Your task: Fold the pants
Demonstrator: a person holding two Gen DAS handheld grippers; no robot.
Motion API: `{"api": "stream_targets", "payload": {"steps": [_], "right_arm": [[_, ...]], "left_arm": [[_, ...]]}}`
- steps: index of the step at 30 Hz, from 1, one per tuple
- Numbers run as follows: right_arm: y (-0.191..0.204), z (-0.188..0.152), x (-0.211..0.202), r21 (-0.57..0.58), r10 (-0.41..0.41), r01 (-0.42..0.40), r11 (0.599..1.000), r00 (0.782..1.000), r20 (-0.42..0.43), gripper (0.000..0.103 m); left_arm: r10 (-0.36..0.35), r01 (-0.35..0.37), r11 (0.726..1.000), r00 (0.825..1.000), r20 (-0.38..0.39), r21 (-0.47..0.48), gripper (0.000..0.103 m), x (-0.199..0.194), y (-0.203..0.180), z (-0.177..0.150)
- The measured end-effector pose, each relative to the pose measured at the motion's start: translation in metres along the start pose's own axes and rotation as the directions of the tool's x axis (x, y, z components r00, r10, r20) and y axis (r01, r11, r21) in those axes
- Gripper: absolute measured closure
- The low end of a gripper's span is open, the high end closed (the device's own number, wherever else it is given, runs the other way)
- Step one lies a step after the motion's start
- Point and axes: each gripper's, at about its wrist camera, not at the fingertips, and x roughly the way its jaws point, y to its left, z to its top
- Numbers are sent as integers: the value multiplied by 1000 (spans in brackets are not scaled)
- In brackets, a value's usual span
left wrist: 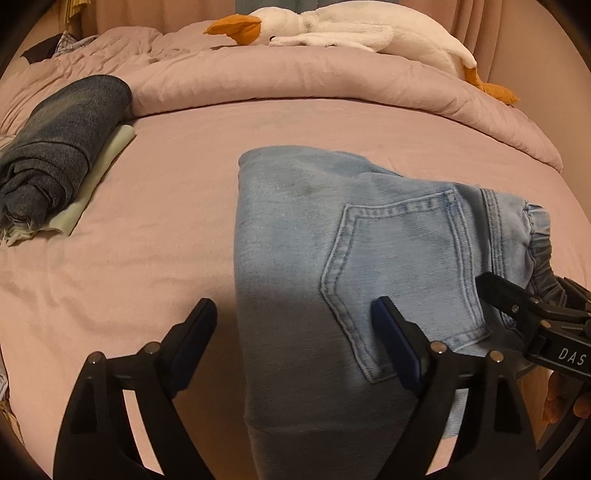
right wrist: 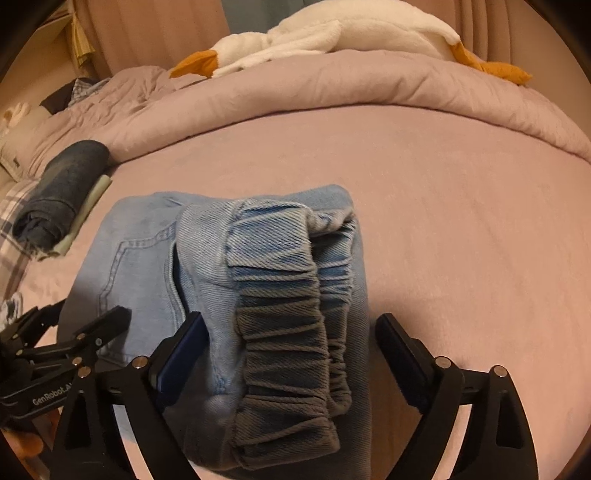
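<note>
While the bed (left wrist: 166, 229) fills both views with its pink sheet, a rumpled comforter (left wrist: 332, 77) lies along its far side with a white plush goose (left wrist: 351, 29) on top. Nearer, at the left of the bed, sits a rolled dark garment (left wrist: 62, 147) on a pale folded cloth (left wrist: 99, 177).

Closest to the cameras, the light-blue jeans (left wrist: 295, 229) lie folded into a compact stack on the sheet, back pocket up and the gathered elastic waistband (right wrist: 284, 314) at their right end.

Both tools stand wide with nothing pressed between the pads: the left gripper (left wrist: 295, 343) straddles the left folded edge of the jeans, and the right gripper (right wrist: 291, 354) brackets the waistband without pinching it.

Denim like this is likely soft yet fairly heavy, with enough grip not to slide on the sheet. Thick layered edges should hold a crease but may spring open, so the folded edge and the stout waistband seem the soundest places to take hold.
</note>
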Motion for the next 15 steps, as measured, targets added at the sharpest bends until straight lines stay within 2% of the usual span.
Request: {"api": "stream_targets", "payload": {"steps": [5, 10, 15], "right_arm": [[1, 1, -4, 8, -3, 3, 1000, 1000, -12, 11], [-9, 1, -25, 45, 42, -42, 998, 999, -6, 11], [-16, -2, -37, 22, -2, 2, 1000, 1000, 0, 11]], "left_arm": [[10, -10, 1000, 1000, 0, 0, 16, -5, -1, 0], [19, -19, 1000, 1000, 24, 10, 17, -24, 7, -7], [26, -26, 1000, 1000, 14, -1, 17, -28, 19, -12]]}}
